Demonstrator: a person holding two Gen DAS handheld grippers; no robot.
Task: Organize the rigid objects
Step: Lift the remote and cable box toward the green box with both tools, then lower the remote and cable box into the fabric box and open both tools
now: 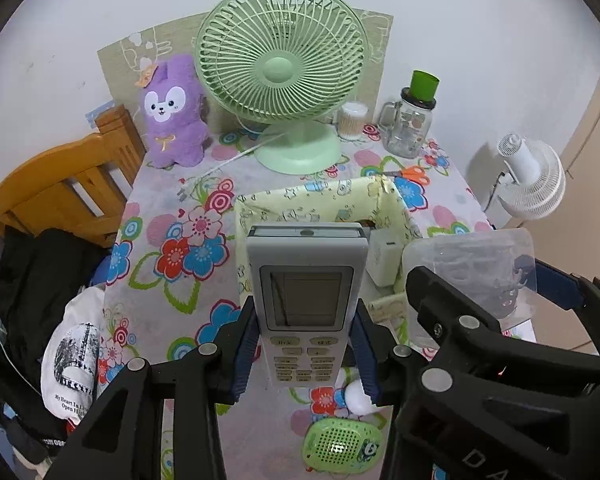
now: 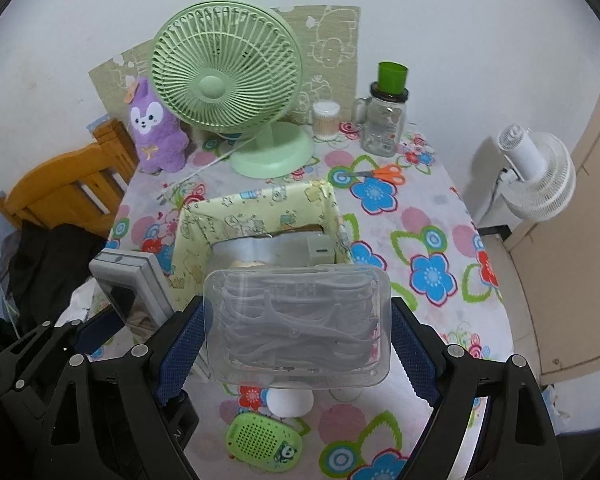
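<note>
With the left hand-held gripper (image 1: 306, 344) clamped on the remote (image 1: 305, 304) and the right hand-held gripper (image 2: 296, 340) clamped on the clear box (image 2: 298, 320), both held above the bench (image 2: 440, 216) beside the yellow bin (image 2: 256, 208), lower each squarely inside before releasing.

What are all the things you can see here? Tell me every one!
Grey remote control: one, held above table.
Clear plastic box of white picks: one, held above table.
Yellow fabric bin: one, table middle.
Green desk fan: one, table back.
Purple plush bunny: one, back left.
Orange-handled scissors: one, behind bin.
Glass jar with green cup: one, back right.
Green speaker-like gadget: one, near edge.
Left gripper: black, shut on remote.
Right gripper: black, shut on box.
</note>
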